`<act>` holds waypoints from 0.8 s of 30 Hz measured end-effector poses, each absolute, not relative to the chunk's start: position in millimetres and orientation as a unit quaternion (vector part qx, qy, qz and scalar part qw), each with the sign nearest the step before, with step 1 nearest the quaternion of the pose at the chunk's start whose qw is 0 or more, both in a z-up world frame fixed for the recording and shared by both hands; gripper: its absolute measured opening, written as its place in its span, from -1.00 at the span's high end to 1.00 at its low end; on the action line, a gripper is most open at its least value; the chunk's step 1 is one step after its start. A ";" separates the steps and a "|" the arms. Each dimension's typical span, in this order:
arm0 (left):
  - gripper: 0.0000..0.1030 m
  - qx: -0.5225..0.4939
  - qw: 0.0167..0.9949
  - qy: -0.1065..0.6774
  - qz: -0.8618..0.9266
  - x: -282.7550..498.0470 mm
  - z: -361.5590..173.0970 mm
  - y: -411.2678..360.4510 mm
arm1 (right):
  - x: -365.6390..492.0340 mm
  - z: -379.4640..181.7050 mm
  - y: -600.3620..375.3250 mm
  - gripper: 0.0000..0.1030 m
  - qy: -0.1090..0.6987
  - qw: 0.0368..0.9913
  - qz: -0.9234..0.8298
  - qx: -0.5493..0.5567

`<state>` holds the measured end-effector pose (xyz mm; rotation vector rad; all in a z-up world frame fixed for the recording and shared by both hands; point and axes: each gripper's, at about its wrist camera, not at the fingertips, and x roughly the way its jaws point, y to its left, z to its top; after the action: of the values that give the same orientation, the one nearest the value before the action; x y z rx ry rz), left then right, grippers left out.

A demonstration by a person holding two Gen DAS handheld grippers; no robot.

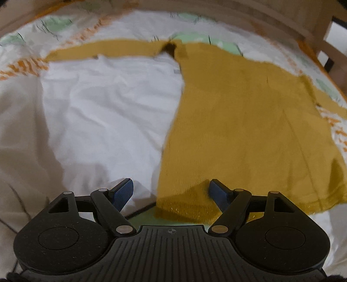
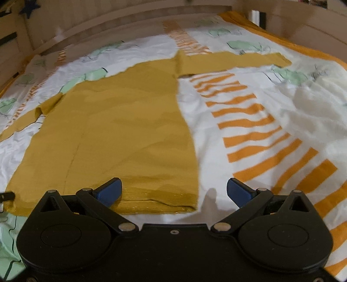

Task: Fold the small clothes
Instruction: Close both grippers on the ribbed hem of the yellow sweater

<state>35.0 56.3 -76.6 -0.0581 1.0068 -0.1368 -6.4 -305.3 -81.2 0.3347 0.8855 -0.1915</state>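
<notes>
Left wrist: low over the near hem's left corner, facing up the bedspread.
Right wrist: same closeness — right corner.
Shared: the mustard garment.

A home bedroom: patterned bedsheet inside a wooden bed frame.

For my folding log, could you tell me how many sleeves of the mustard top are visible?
2: the left sleeve lies out to the left and the right sleeve stretches right, both flat on the bedspread.
</notes>
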 end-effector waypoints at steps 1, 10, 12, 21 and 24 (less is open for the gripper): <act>-0.49 -0.026 0.872 0.484 -0.066 35.8 -79.3 56.0 | -5.7 -83.3 -308.2 -0.99 0.430 0.882 -0.091 0.169; -0.59 -0.023 0.868 0.489 -0.081 38.9 -82.0 57.8 | 9.2 -107.0 -322.7 -0.99 0.478 0.848 -0.069 0.216; -0.59 -0.020 0.867 0.490 -0.082 40.2 -81.9 56.7 | 9.8 -107.9 -323.3 -1.00 0.480 0.847 -0.063 0.220; -0.48 -0.018 0.869 0.487 -0.084 42.9 -81.8 54.9 | 7.5 -103.7 -325.4 -0.21 0.477 0.847 -0.066 0.225; -0.22 -0.021 0.873 0.479 -0.083 41.6 -79.8 55.3 | 7.3 -102.6 -326.8 0.35 0.473 0.849 -0.057 0.229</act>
<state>41.6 55.3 -79.8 -0.0445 1.0009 -0.1743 7.3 -326.8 -102.6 0.4830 0.9958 -0.1211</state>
